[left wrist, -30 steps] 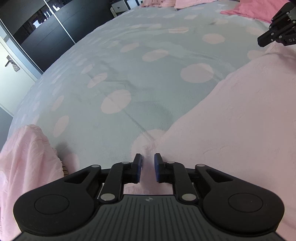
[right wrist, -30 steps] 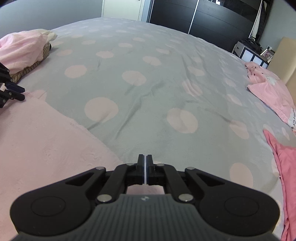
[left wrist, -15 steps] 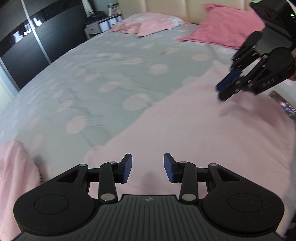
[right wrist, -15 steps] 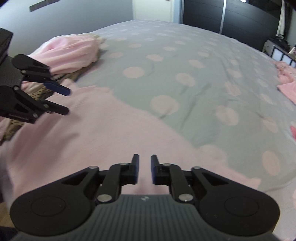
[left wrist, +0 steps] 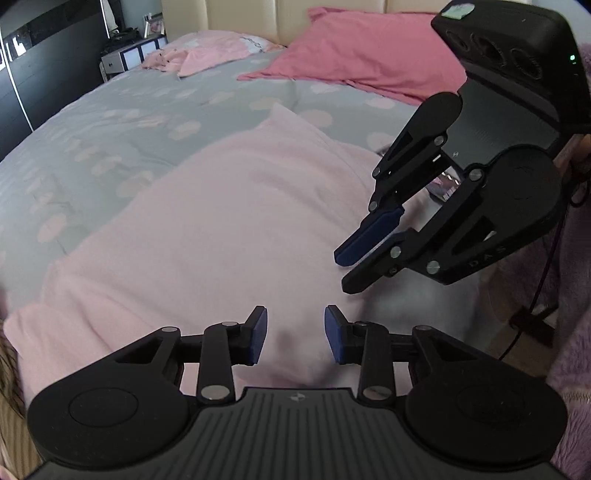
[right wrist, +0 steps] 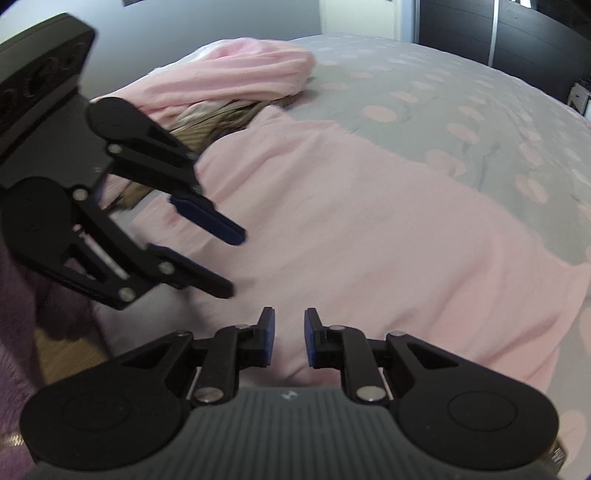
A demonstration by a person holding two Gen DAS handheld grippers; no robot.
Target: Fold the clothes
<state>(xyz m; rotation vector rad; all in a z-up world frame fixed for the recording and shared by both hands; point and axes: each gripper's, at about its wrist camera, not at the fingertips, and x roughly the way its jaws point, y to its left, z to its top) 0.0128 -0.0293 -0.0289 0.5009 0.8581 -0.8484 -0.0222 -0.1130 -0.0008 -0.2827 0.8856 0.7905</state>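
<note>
A pale pink fleece garment [left wrist: 229, 221] lies spread flat on the spotted grey bedspread [left wrist: 122, 125]; it also shows in the right wrist view [right wrist: 369, 229]. My left gripper [left wrist: 294, 334] is open and empty, low over the garment's near edge. My right gripper [right wrist: 289, 336] is open and empty over the same edge. Each gripper shows in the other's view: the right gripper [left wrist: 345, 271] at right, the left gripper [right wrist: 236, 258] at left, both with jaws apart, close together.
A heap of pink clothes [right wrist: 236, 70] over a tan striped item [right wrist: 207, 122] lies at the garment's far left. Two pink pillows [left wrist: 362, 62] lean on the cream headboard. A dark wardrobe [right wrist: 517, 33] stands beyond the bed. Purple fleece [left wrist: 576, 369] is at the bed's edge.
Both grippers opened, letting go of the pink garment, and drew back toward the near edge. They swung toward each other, so each now fills part of the other's view.
</note>
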